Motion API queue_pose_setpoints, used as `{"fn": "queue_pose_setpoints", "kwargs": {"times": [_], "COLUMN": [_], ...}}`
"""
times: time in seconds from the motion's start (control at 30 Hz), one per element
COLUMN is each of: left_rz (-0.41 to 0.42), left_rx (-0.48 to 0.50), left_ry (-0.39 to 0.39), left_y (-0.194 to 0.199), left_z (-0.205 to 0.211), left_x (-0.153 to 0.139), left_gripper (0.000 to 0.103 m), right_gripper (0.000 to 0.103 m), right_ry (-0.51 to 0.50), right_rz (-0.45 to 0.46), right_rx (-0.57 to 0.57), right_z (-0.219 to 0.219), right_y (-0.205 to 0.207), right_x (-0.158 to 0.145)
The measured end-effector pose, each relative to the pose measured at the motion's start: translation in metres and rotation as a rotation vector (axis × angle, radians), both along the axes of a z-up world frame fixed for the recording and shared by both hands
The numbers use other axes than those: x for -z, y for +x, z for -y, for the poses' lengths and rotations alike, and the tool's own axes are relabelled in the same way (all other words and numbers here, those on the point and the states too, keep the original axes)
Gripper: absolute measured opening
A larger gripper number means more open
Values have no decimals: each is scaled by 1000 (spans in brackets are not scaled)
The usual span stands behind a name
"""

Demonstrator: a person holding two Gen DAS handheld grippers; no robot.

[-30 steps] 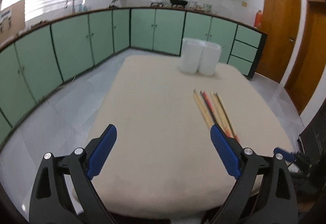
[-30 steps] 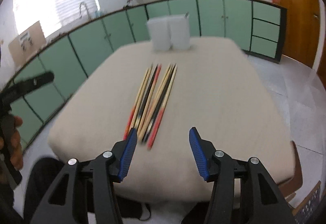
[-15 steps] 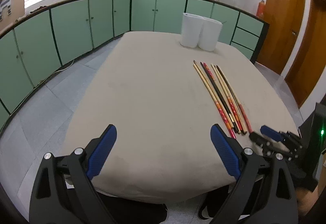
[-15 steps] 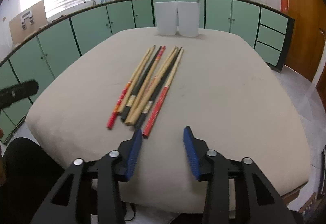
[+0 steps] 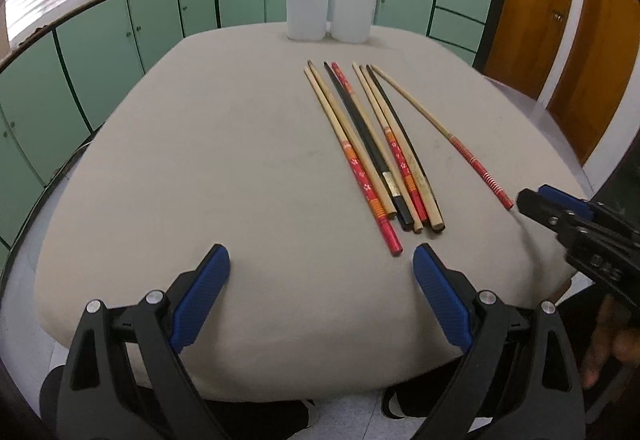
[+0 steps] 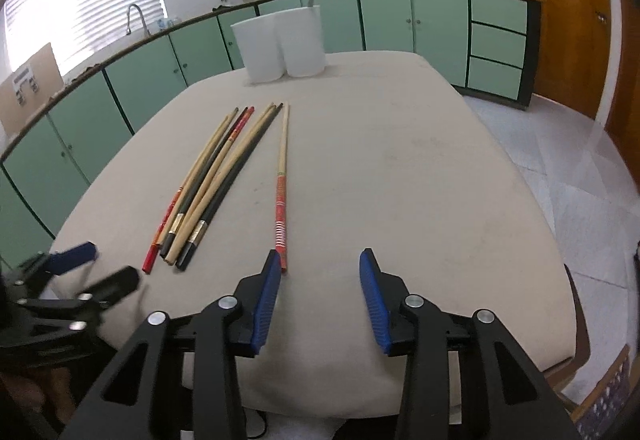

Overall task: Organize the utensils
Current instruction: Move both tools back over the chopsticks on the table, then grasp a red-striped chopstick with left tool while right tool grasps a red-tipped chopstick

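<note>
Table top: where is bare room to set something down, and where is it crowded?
The table is bare left of the chopstick bundle, up to the two white containers. In the right wrist view it is also bare right of the single red-ended chopstick. The crowded strip is the bundle with that stray chopstick beside it.

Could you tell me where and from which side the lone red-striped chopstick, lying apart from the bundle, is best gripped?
Probably at its red-striped end, nearest the right gripper. It lies flat on the table, so come down from above, fingers straddling the thin shaft crosswise.
</note>
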State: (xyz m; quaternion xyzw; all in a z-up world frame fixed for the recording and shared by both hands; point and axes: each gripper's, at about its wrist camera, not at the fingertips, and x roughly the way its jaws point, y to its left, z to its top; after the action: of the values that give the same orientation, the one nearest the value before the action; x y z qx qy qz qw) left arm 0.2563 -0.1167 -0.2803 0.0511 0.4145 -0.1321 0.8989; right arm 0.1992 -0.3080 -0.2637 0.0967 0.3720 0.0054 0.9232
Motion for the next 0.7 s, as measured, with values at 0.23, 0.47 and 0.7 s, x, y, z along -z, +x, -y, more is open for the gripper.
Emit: {"fn": "queue_pose_setpoints", "kwargs": {"times": [0.23,0.47,0.7], "left_rz": [52,72,99], "left_rx": [-33,18,43], "left_ry": [19,-10,-28], "left_y": [0,-6,-1], "left_z": [-1,-6,5], "left_x": [2,-2,0], "left_gripper": [73,49,28], "right_gripper": [41,41,9], "right_ry": [-16,-71,-116], "right_rz": [20,27,40], "right_rx": [-27,-83,-80], "right_z": [-6,-26,-37], "right_y": [-3,1,15], "right_x": [-3,-1,7]}}
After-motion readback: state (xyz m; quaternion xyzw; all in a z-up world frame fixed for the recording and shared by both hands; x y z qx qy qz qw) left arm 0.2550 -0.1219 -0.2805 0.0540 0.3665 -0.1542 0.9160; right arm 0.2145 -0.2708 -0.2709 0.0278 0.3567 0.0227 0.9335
